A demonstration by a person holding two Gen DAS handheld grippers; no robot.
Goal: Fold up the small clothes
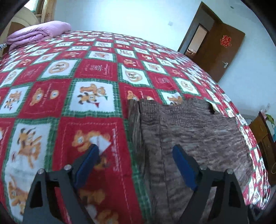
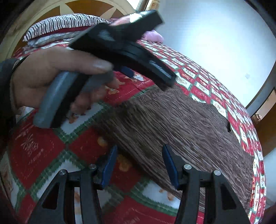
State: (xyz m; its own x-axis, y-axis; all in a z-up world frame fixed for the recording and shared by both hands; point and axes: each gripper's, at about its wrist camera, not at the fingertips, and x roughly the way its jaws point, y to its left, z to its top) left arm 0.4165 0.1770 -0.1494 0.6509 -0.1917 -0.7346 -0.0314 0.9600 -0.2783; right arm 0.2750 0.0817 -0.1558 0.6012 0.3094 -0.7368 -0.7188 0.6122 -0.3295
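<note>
A brown knitted garment [image 1: 189,131] lies flat on the red, green and white patterned blanket [image 1: 69,103]. My left gripper [image 1: 136,151] is open and hovers over the garment's left edge; one blue finger [image 1: 89,158] is over the blanket, the other over the knit. In the right wrist view the same garment [image 2: 172,120] stretches away to the right. My right gripper [image 2: 139,153] is open above its near edge, with nothing pinched. A person's hand [image 2: 51,72] holds the left tool's grey handle [image 2: 55,100] at upper left.
A folded purple quilt [image 1: 38,32] and striped pillows [image 2: 65,25] sit at the head of the bed by a wooden headboard [image 2: 89,8]. A brown door [image 1: 222,51] stands open, and a wooden cabinet [image 1: 264,137] stands beyond the bed's right edge.
</note>
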